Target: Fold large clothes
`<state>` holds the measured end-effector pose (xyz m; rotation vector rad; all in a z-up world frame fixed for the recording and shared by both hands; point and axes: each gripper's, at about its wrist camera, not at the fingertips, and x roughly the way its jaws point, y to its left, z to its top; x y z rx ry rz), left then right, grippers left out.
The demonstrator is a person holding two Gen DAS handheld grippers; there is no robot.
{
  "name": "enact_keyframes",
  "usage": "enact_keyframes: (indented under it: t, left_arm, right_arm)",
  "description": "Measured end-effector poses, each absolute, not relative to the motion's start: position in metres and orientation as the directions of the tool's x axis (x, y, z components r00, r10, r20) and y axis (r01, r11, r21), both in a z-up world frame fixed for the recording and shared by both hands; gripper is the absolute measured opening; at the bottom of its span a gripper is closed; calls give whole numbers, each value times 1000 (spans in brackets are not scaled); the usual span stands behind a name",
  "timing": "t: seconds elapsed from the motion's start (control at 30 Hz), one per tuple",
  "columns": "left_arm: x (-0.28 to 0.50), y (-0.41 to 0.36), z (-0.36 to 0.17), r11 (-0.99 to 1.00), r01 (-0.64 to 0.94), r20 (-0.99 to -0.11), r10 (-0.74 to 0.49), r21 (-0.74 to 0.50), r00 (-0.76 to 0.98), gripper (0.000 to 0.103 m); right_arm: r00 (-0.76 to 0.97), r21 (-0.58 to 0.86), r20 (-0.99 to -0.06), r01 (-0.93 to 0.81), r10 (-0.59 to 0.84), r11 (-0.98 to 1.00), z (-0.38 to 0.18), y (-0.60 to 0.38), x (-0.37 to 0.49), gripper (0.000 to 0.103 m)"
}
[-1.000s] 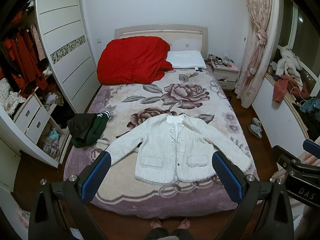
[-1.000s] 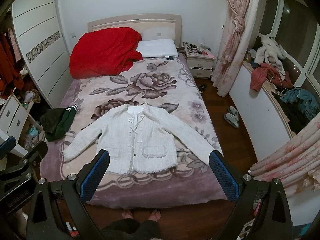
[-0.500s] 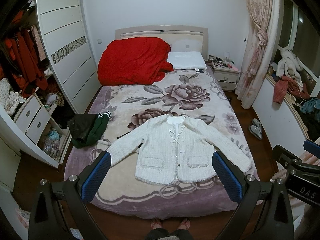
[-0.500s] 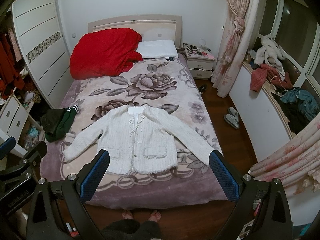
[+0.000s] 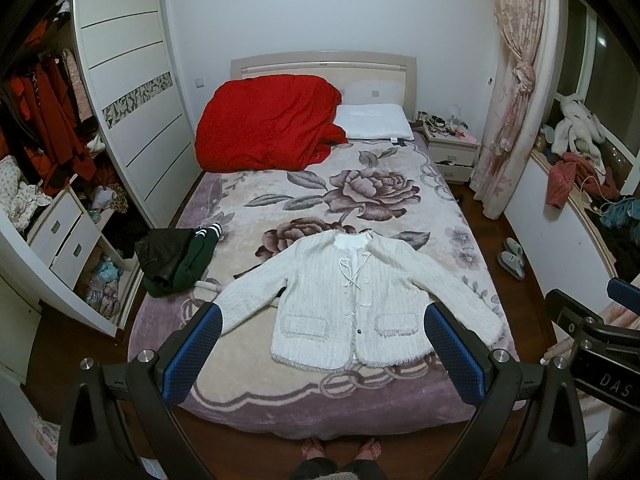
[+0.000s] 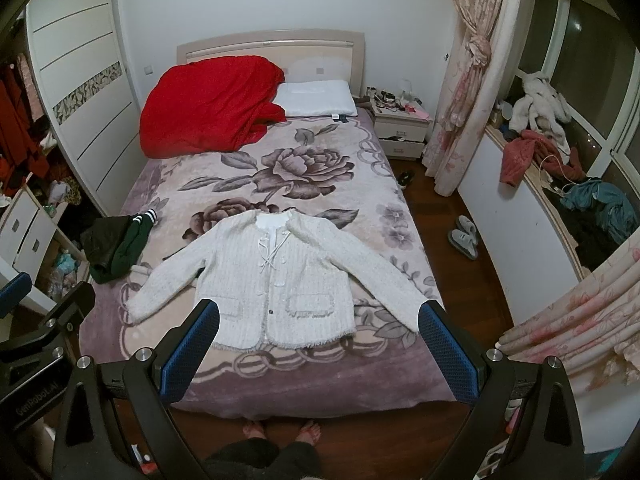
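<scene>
Fuzzy white knit jacket flat, plush floral blanket, gripper spread

White walls, wooden floor

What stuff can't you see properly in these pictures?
- White jacket: the cuffs sit behind the left hand-held gripper fingers in the left wrist view.
- Nightstand: things on top too small to name, right wrist view.
- Dark clothes pile: bunched up, so what garments they are is unclear.

Both wrist views look down from the foot of the bed; far back; both share it
</scene>
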<state>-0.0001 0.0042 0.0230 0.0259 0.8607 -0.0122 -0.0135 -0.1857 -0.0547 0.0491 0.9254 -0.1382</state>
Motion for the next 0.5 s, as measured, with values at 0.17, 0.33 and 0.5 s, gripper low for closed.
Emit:
enact_keyframes:
  t: [0.17, 0.33, 0.5]
  left_arm:
    - [1, 4, 24, 999, 29, -763, -7, 16, 647, 103]
    - [30, 6, 18, 999, 38, -734, 1, 36, 679, 103]
    - [75, 9, -27, 993, -12, -658, 88, 120, 748, 103]
  right_arm:
    - [592, -16, -800, 140, -97, 990, -56, -185, -14, 101]
    - [588, 30, -805, 171, -78, 985, -51, -183, 6, 101]
    - [568, 161, -823, 272, -24, 949, -106, -218, 40, 101]
